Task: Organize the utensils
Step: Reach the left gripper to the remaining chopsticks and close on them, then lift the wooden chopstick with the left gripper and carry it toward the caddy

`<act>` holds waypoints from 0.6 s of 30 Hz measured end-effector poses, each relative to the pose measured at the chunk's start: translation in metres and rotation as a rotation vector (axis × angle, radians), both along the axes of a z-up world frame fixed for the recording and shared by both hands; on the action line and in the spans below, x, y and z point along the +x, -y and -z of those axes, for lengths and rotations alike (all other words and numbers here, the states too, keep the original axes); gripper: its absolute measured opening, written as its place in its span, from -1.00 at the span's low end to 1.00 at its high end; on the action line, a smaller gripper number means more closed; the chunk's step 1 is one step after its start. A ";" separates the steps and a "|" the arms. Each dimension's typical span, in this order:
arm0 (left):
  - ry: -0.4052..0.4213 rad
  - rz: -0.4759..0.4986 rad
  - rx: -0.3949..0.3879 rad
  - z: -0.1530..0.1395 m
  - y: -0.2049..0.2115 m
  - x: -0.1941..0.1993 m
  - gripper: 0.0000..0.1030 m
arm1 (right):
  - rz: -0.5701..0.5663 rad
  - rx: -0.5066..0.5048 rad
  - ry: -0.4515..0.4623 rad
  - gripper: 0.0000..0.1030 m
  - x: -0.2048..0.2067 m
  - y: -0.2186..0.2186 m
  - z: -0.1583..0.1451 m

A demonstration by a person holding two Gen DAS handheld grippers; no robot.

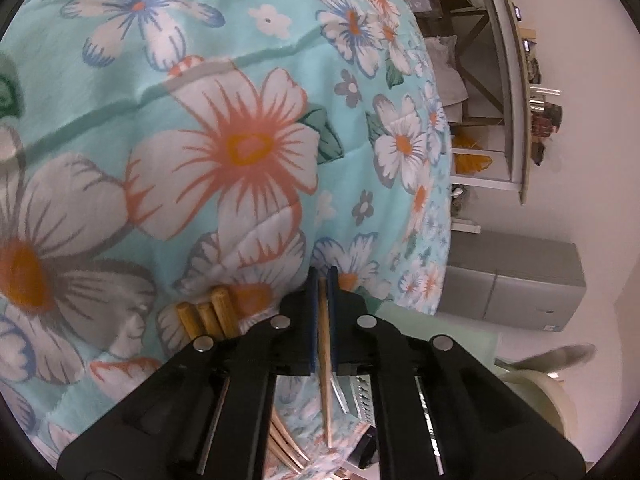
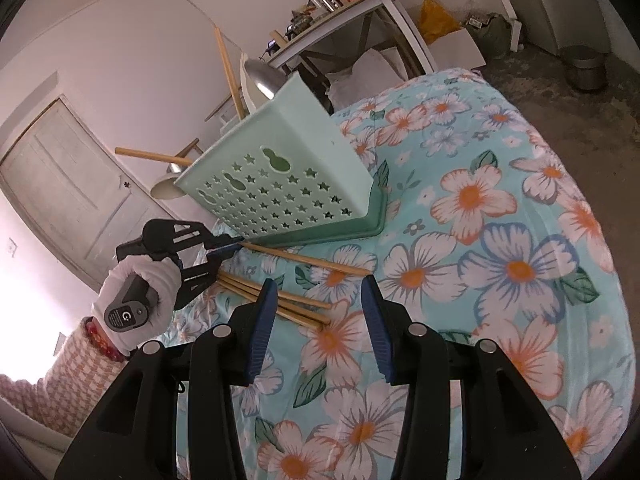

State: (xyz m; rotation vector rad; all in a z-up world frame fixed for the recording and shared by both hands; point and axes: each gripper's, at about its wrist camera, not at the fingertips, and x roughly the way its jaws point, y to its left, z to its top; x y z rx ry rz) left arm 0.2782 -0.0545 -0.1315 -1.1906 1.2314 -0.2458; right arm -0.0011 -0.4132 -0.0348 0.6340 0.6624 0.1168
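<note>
My left gripper [image 1: 323, 276] is shut on one wooden chopstick [image 1: 325, 360], which runs back between the blue pads. In the right wrist view the left gripper [image 2: 228, 246] holds that chopstick [image 2: 308, 261] just above the cloth, beside the holder's base. Several more chopsticks [image 2: 280, 300] lie on the floral cloth in front of my right gripper [image 2: 320, 292], which is open and empty above them. Their ends also show in the left wrist view [image 1: 208, 316]. A mint-green perforated utensil holder [image 2: 280, 168] stands behind, with wooden handles and a metal spoon [image 2: 262, 76] sticking out.
The floral quilt [image 2: 500, 264] covers the whole work surface. A white door [image 2: 68, 196] and a desk with clutter [image 2: 344, 4] are beyond the bed. Grey cabinets [image 1: 512, 280] stand past the bed edge in the left wrist view.
</note>
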 end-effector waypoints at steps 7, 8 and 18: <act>0.095 0.021 -0.081 -0.021 -0.012 -0.021 -0.93 | 0.012 -0.023 0.031 -0.16 -0.012 0.002 -0.014; 0.123 0.030 -0.086 -0.027 -0.014 -0.027 -0.93 | 0.013 -0.026 0.033 -0.16 -0.014 0.002 -0.016; 0.391 0.137 -0.078 -0.088 -0.049 -0.069 -0.93 | 0.003 -0.040 0.051 -0.16 -0.021 -0.009 -0.025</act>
